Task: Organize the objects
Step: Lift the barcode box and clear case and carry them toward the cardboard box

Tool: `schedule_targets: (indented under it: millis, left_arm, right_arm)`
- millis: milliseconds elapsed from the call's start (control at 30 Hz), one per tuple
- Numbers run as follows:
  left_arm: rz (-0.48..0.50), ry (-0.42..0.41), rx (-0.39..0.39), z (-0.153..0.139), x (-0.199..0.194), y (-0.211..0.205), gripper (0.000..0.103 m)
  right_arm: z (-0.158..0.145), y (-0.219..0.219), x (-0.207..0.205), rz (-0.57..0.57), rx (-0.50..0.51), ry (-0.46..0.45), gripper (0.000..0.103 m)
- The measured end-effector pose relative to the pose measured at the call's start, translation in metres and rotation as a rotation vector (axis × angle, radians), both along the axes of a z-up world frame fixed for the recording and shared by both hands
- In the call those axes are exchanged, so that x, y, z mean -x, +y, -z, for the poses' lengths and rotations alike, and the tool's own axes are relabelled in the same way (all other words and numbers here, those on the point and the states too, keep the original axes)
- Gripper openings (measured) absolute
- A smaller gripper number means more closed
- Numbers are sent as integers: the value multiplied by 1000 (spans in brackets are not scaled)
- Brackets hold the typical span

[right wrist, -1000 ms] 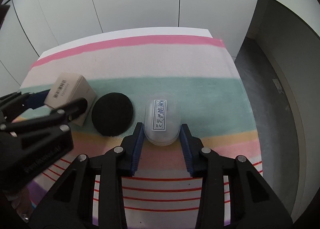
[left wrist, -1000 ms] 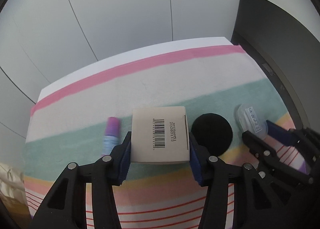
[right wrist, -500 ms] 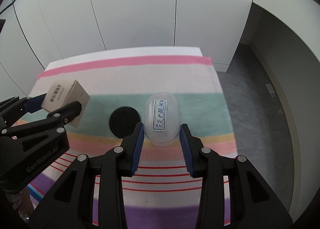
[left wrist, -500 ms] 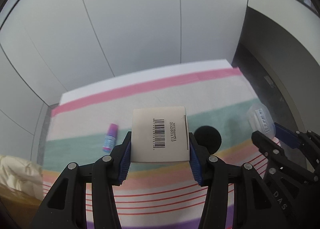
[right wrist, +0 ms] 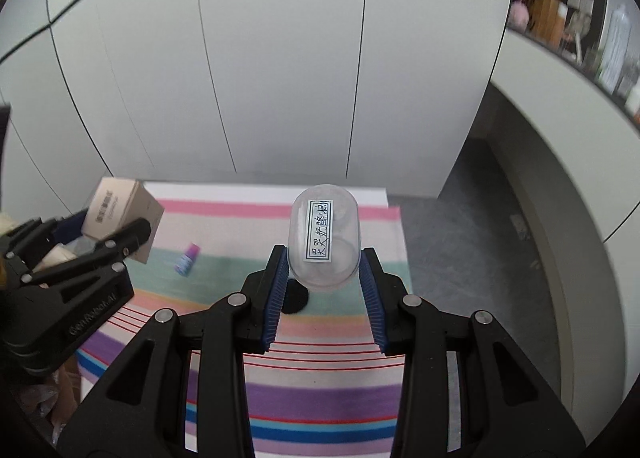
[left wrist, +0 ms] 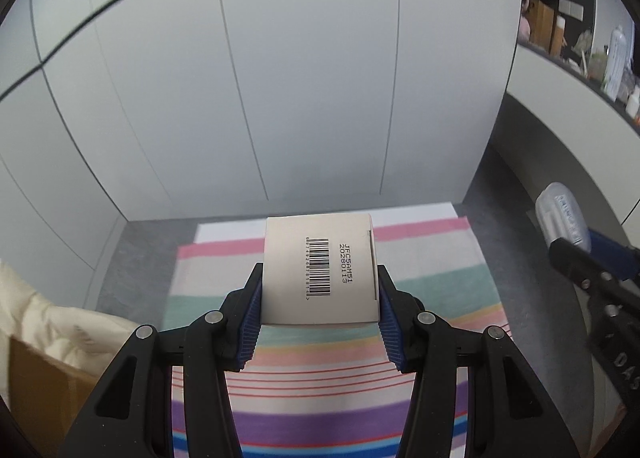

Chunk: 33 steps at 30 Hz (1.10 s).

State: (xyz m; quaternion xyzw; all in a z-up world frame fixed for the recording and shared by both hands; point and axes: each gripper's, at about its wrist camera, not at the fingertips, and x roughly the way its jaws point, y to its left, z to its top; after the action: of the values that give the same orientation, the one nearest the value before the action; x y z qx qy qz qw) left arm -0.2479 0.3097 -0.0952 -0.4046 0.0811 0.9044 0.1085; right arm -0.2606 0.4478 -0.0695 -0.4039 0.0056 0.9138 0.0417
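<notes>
My left gripper (left wrist: pixel 319 278) is shut on a beige cardboard box (left wrist: pixel 320 270) with a barcode, held high above the striped cloth (left wrist: pixel 320 358). In the right wrist view the same box (right wrist: pixel 120 214) shows at the left, between the left gripper's fingers (right wrist: pixel 134 232). My right gripper (right wrist: pixel 324 262) is shut on a clear oval plastic container (right wrist: pixel 324 236) with a white label, also lifted well above the table. That container (left wrist: pixel 562 218) appears at the right edge of the left wrist view. On the cloth below lie a small purple-capped bottle (right wrist: pixel 187 260) and a black round disc (right wrist: pixel 295 298), partly hidden by the right gripper.
The striped cloth (right wrist: pixel 320 398) covers a small table against white wall panels (right wrist: pixel 280 58). Grey floor (right wrist: pixel 460 238) lies to the right. A cardboard box (left wrist: pixel 44 386) with cream padding (left wrist: pixel 48 314) sits low at the left. A shelf with clutter (left wrist: pixel 580 46) runs along the upper right.
Both grippers have risen a good way with their loads; the table now looks smaller and farther below. The bottle and the black disc stay on the cloth.
</notes>
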Motion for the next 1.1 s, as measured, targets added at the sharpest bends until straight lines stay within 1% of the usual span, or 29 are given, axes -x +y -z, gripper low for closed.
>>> schedule_targets:
  millis: [67,167,233,300,367,467,667,767,867,933,1000,1100]
  left_arm:
    - [-4,21,-5,-24,-12,-5,52]
    - [-7,50,-4,-52,-30,-11,52]
    - [-12,78,0,-67,-41,-13,52]
    - [-19,103,4,-78,-50,-16,52]
    - [-20,103,-2,-84,-56,-18,52]
    - [-24,94,-4,-90,-62,-21,52]
    - [-22,104,-6,-95,-74,-27,52]
    - [-55,96,9,-97,-86,-34,52]
    - [-62,70,-7,-94,-105,-46,52]
    - [-63,64,-19,-92,-121,-55,52]
    - [-69,92,3,-93,-141,-61,52]
    - [-39,149,39,-97,-182,-73,52]
  right_arm:
    - [-25,-6,-13,-18,8,29,38]
    - [-54,-17,-29,-51,-1,60,38]
    - [-67,-25,-39,-66,-18,75,38]
    - [-77,-30,-46,-78,-13,84,38]
    - [-83,-35,-52,-82,-14,90,38]
    - [-87,-37,-58,-79,-6,92,38]
    - [-89,-37,-69,-72,8,77,38]
    - [-87,-35,-80,-60,7,65,38]
    - [-84,-38,-99,-48,-10,56,38]
    - [-80,-37,-114,-46,-1,51,38]
    - [-75,-35,-131,-48,24,45,38]
    - [-71,-33,-157,-48,30,45,38]
